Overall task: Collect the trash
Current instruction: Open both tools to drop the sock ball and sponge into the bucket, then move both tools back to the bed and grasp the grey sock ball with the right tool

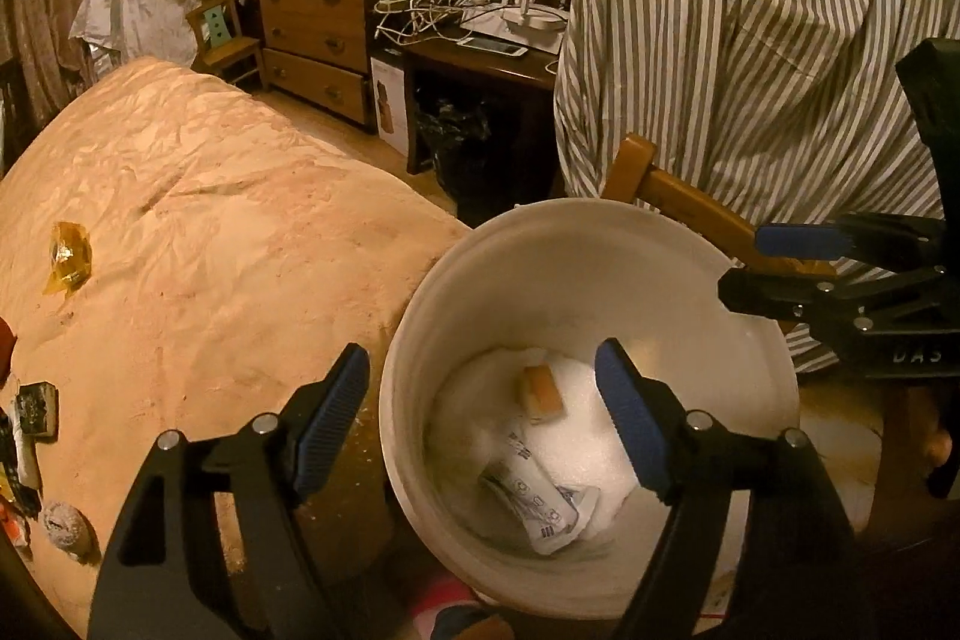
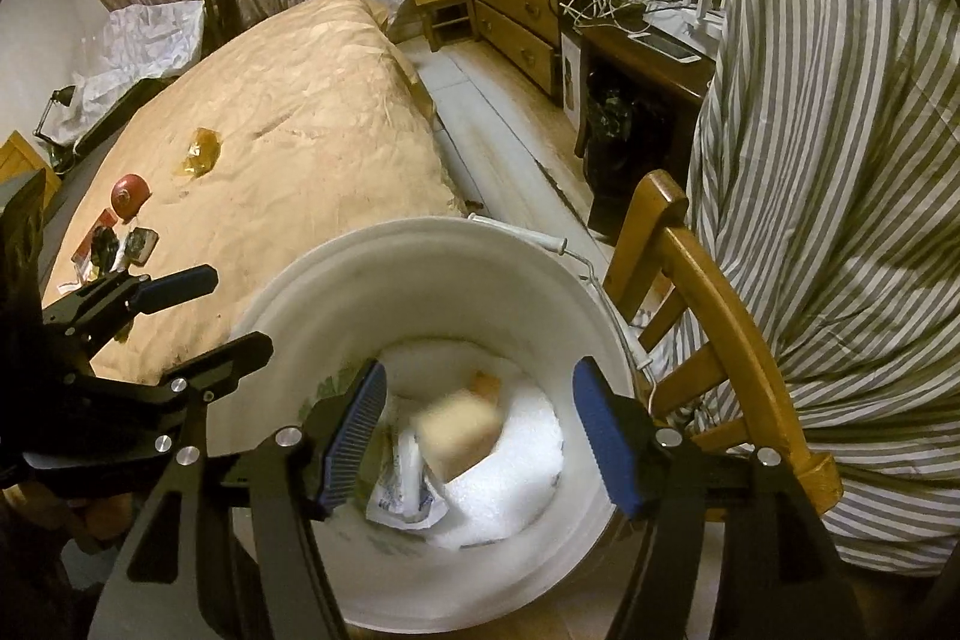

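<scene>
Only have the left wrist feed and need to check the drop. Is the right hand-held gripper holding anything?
Observer: No. The right hand-held gripper is open over the white bucket. A blurred tan block sits between its fingers and touches neither pad.
Operator: Does the bucket have a handle? I can't see one.
Observer: Yes, a wire handle lies along the rim on the wooden chair side.
Operator: Is anything on the bed cut off at my left edge?
Observer: A red round object lies on the bed cover, near the yellow wrapper.
</scene>
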Available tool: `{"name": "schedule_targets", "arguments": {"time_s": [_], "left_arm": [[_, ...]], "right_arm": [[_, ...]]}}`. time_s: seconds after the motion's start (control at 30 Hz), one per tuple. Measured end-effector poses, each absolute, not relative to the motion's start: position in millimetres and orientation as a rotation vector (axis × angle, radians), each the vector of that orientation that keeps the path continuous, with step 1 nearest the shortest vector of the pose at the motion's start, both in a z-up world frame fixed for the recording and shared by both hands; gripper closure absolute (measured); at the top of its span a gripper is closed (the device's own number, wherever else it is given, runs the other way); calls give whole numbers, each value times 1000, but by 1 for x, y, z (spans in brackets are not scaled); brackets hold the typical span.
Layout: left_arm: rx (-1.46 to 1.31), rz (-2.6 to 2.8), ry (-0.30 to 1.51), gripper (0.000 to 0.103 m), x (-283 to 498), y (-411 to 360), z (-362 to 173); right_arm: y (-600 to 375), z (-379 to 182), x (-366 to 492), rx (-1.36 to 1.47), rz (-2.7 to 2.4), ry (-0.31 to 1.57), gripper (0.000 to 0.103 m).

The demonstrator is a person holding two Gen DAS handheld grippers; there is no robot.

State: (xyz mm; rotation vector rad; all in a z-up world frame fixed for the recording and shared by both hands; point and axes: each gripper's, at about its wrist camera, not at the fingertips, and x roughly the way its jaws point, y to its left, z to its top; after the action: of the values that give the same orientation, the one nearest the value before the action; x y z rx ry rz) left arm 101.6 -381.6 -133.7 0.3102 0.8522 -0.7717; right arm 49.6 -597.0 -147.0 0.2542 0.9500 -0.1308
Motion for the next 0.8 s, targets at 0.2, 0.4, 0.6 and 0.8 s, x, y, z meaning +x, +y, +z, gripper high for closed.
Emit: {"name": "schedule_targets", "arguments": {"time_s": [0.2, 0.4, 0.6, 0.8], "left_arm": [[309, -769, 851, 29, 101, -381, -134], [302, -763, 844, 29, 102, -374, -132], [287, -749, 831, 29, 100, -350, -128], [266, -678, 799, 29, 102, -294, -124]], "right_arm": [[-597, -146, 49, 264, -126, 941, 37], [-589, -142, 50, 254, -122, 934, 37], [-568, -128, 52, 217, -101, 902, 37], [-510, -108, 57, 169, 15, 803, 34]]}}
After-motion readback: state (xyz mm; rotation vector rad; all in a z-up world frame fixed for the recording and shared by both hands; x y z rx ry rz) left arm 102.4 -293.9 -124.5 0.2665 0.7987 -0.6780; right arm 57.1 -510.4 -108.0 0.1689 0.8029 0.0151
